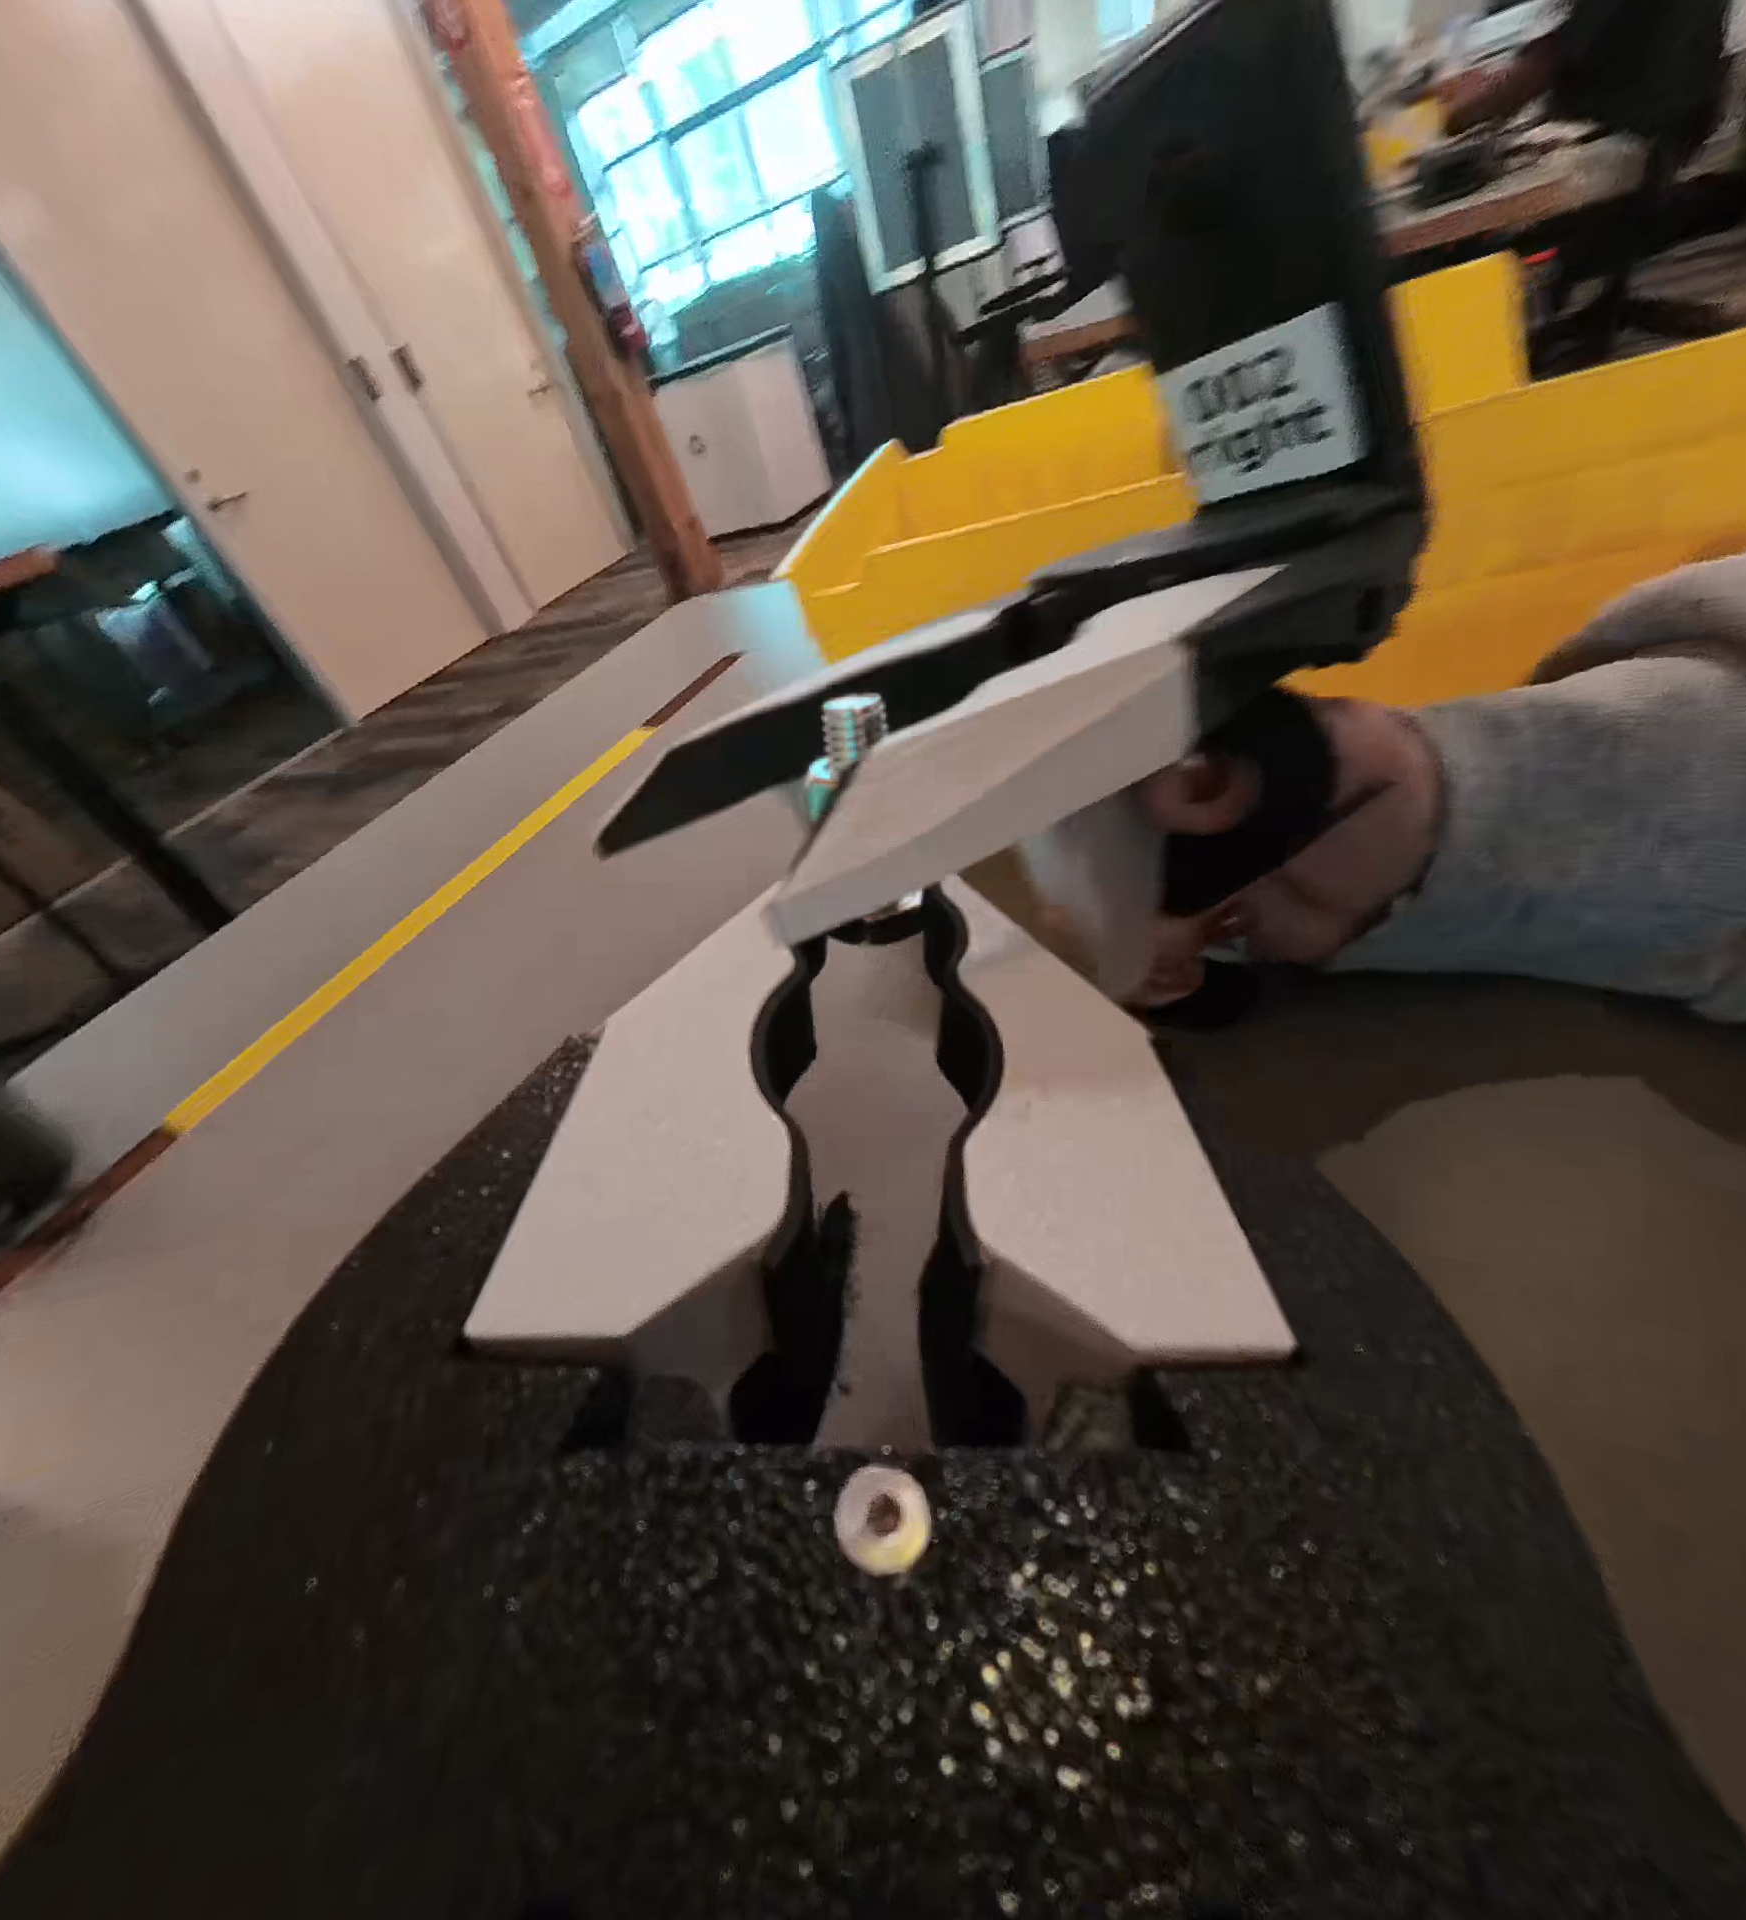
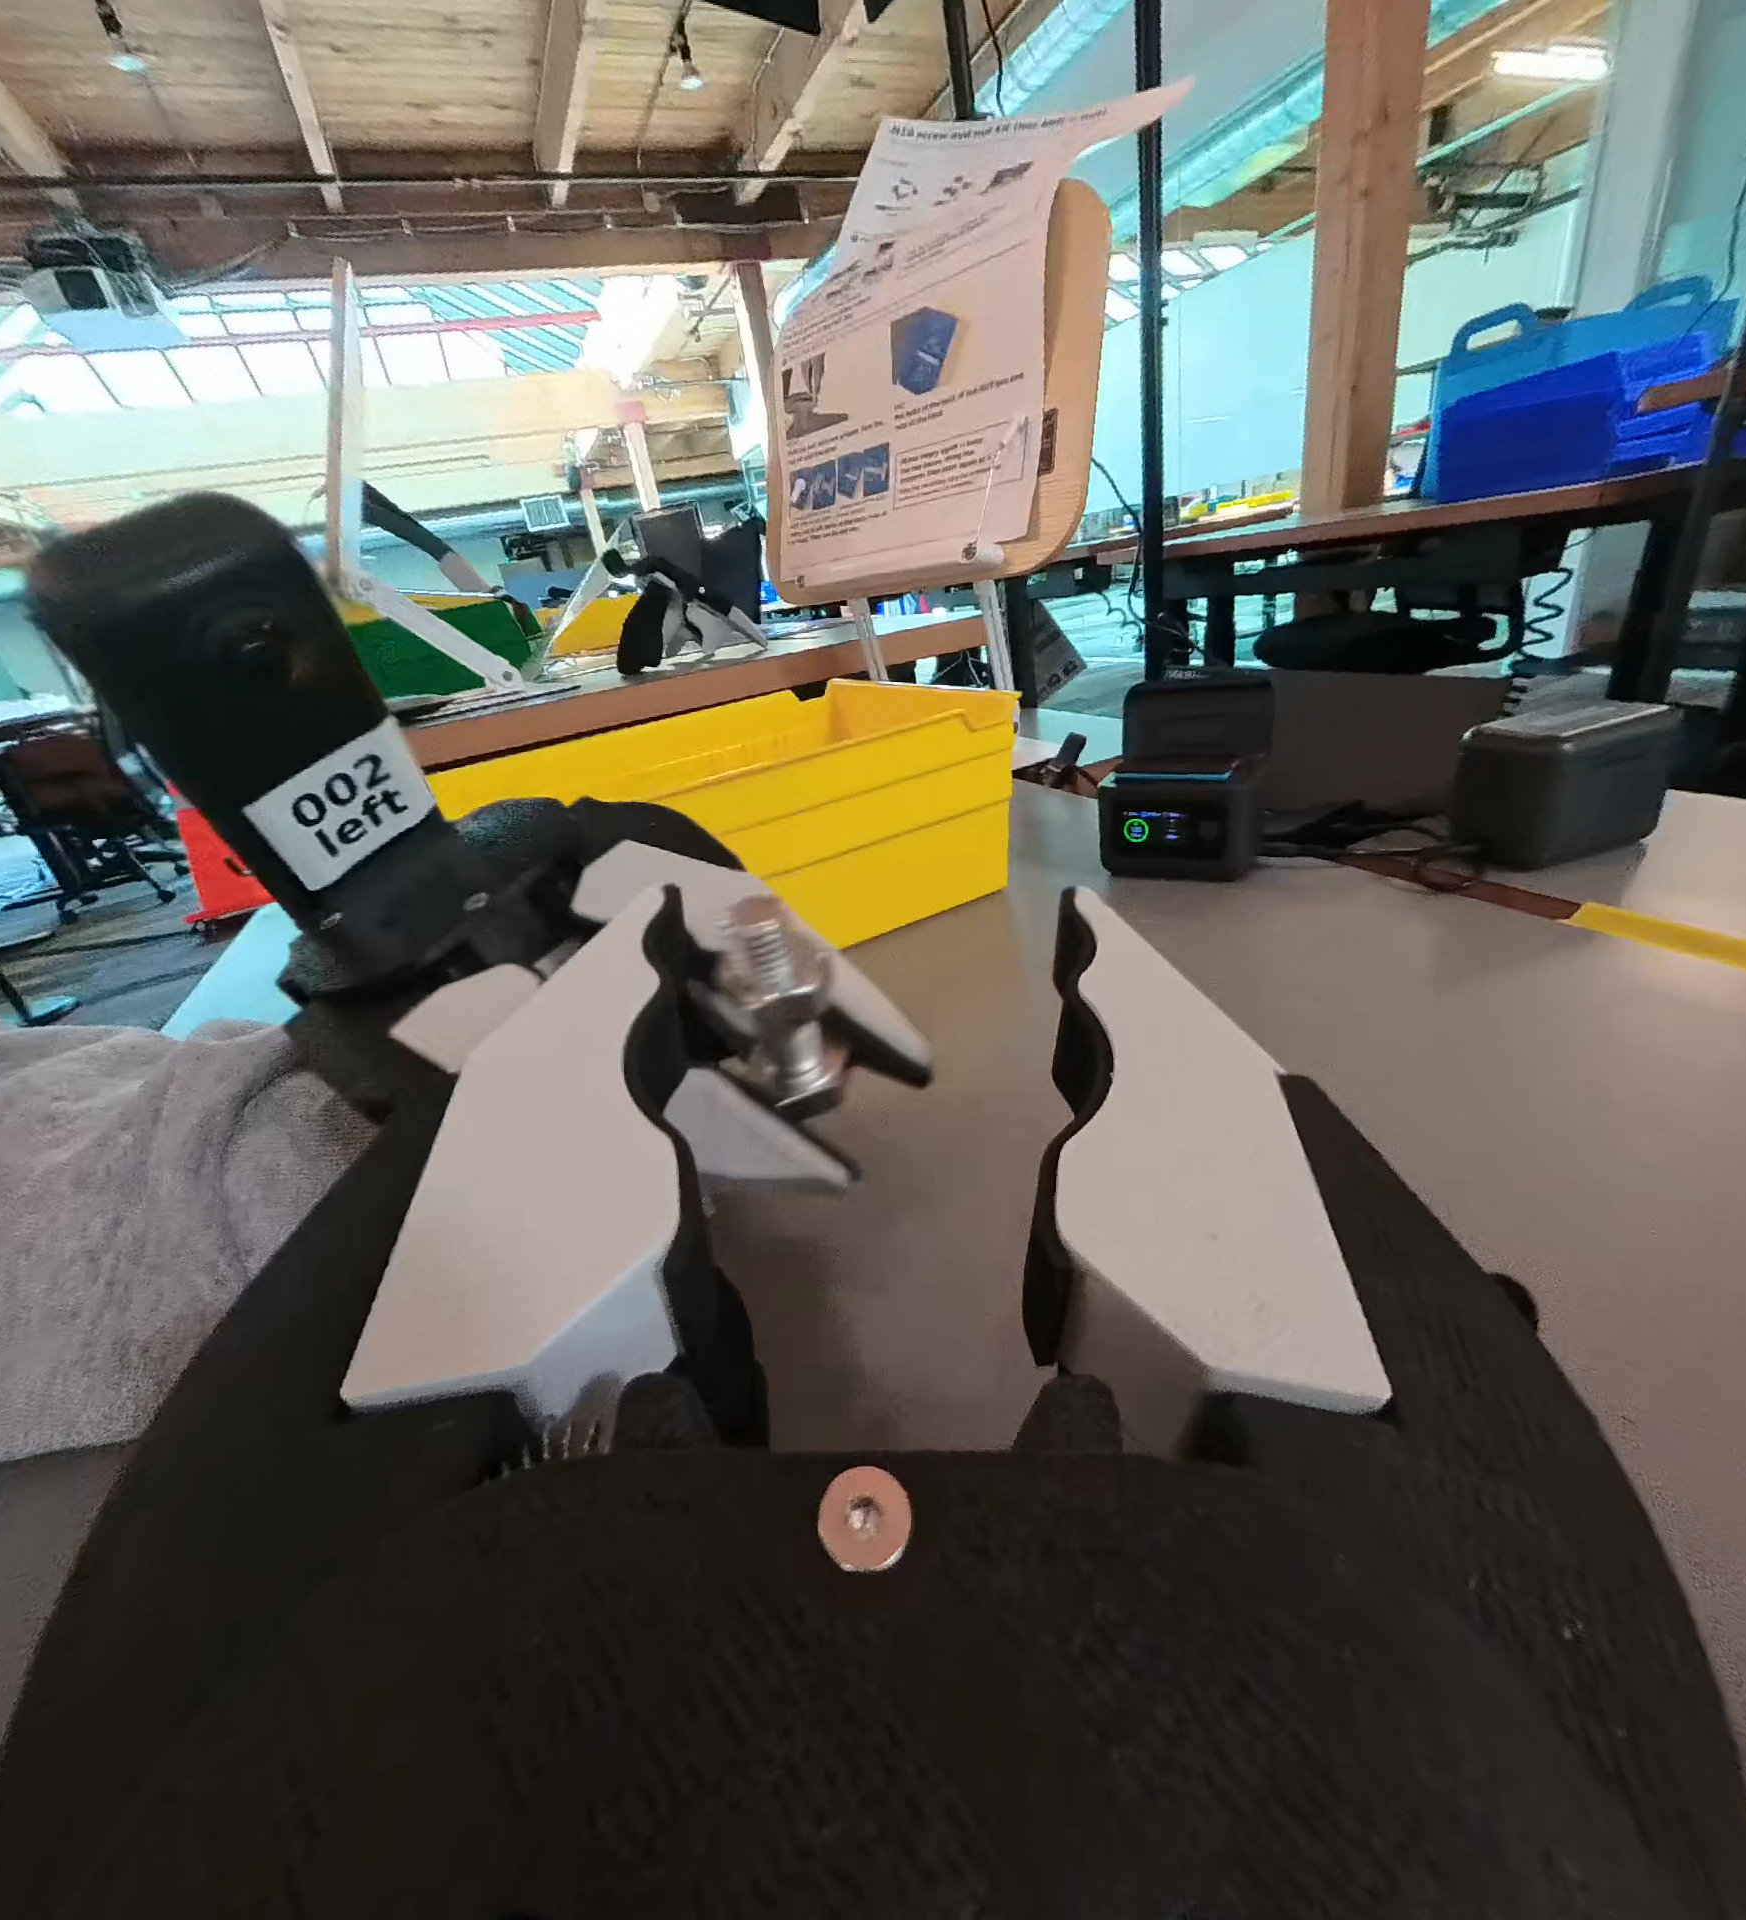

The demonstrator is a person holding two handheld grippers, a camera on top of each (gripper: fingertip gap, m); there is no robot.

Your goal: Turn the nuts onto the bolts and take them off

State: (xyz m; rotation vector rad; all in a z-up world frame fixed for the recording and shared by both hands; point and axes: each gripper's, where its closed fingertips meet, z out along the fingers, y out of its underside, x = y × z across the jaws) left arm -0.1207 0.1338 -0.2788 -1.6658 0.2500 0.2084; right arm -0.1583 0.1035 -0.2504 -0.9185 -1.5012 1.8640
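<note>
A silver bolt [image 2: 760,925] with a hex nut [image 2: 784,987] threaded on it stands nearly upright above the grey table [image 2: 1471,1091]. My left gripper [image 2: 807,1081] comes in from the left and is shut on the bolt's head. In the left wrist view, the left gripper [image 1: 874,925] pinches the head at its tips, and the bolt's threads [image 1: 853,727] rise above. My right gripper [image 2: 869,914] is wide open; the bolt sits just inside its left finger [image 2: 557,1122]. In the left wrist view, the right gripper [image 1: 703,873] straddles the bolt and nut [image 1: 822,784].
Yellow bins [image 2: 796,800] stand behind the bolt and also show in the left wrist view [image 1: 1004,509]. A black charger case [image 2: 1175,821] and a grey case [image 2: 1565,779] sit at the far right. A yellow tape strip [image 2: 1700,940] crosses the table. A grey-sleeved hand [image 1: 1575,810] holds the right gripper. The gap from one gripper's tips to the other's is roughly 5 cm.
</note>
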